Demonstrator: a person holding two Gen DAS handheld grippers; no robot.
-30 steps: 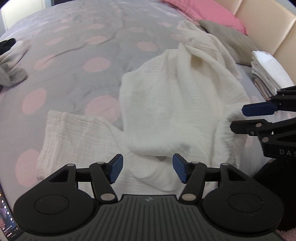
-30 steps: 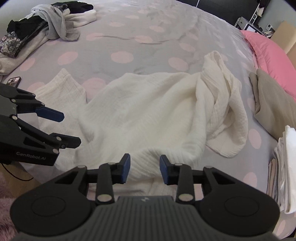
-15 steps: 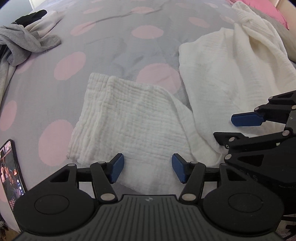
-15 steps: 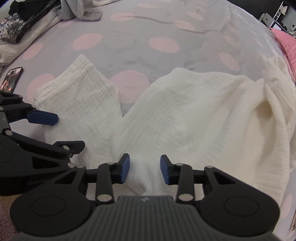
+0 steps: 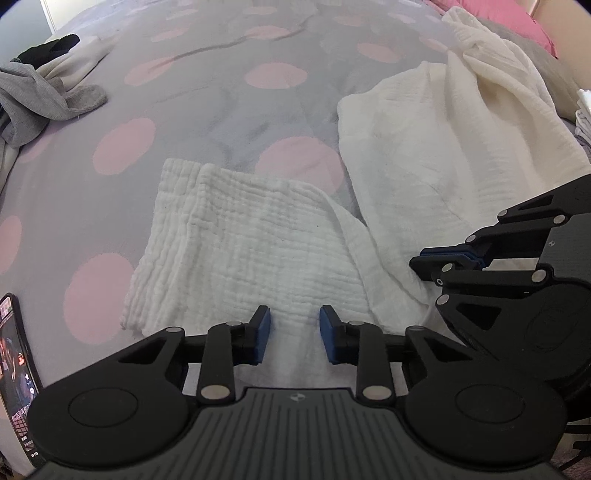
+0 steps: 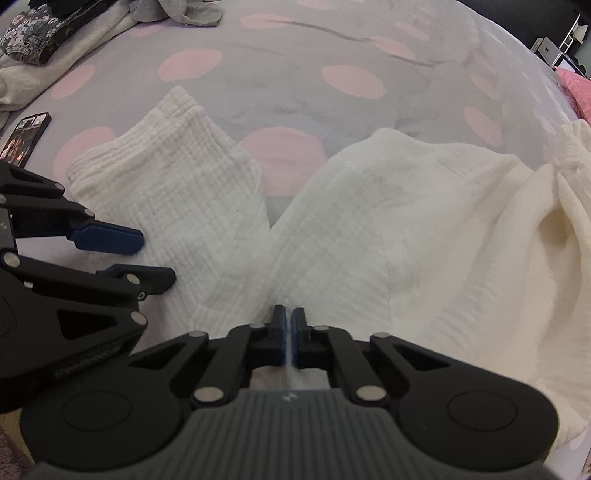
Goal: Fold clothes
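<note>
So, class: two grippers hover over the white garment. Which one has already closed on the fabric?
The right gripper: its blue pads meet, pinching the white garment at its near edge. The left gripper is open, with cloth showing between its pads.

Black smartphone with lit screen [image 5: 16, 373]: cut by the left wrist frame's edge at 8 o'clock; screen content too small to read.
Grey and black heap of loose clothes [image 5: 35, 92]: cropped at 10 o'clock.
Stack of folded white laundry [image 5: 583, 114]: only a sliver at 3 o'clock.
Pink pillow [image 5: 513, 14]: clipped at 1 o'clock.
White crinkled-cotton garment [image 6: 388, 229]: near hem hidden beneath the right gripper [image 6: 289, 332]; whether the closed pads pinch fabric is unclear.
</note>
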